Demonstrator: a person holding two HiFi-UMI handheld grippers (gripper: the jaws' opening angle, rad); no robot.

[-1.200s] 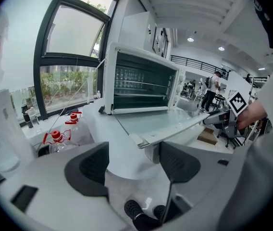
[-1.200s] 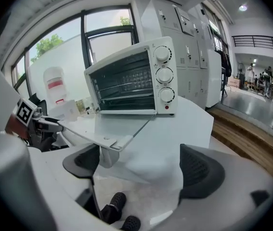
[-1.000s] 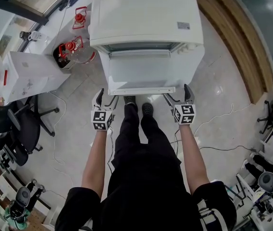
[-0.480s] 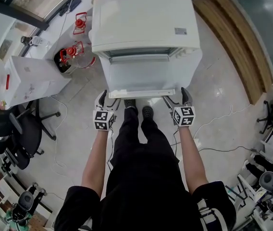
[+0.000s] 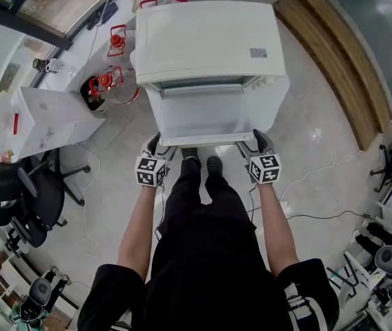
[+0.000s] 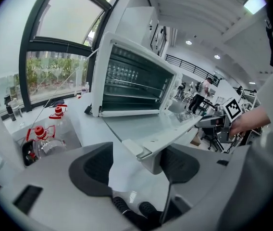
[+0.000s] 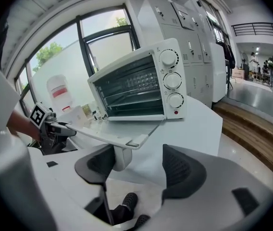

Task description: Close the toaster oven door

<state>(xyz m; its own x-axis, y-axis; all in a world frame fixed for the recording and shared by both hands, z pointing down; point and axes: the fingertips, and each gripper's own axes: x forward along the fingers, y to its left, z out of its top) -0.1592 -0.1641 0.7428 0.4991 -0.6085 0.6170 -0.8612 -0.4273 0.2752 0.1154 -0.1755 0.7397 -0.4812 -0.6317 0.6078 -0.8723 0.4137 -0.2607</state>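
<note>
Left tongs (image 5: 160, 145) gape; right tongs (image 5: 251, 143) have just been closing round the handle (image 7: 118, 159).

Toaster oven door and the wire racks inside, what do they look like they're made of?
Toaster oven door: a smooth, glossy pane, probably glass, since it shows reflections; its white edge frame looks like painted metal or plastic, hard to tell. Wire racks: thin, shiny silver rods, likely chromed steel.

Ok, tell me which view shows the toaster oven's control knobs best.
The right gripper view: the three control knobs face the camera, stacked on the toaster oven front. The head view looks down on the oven's top, no knobs visible. The left gripper view shows the racks, not the knobs.
</note>
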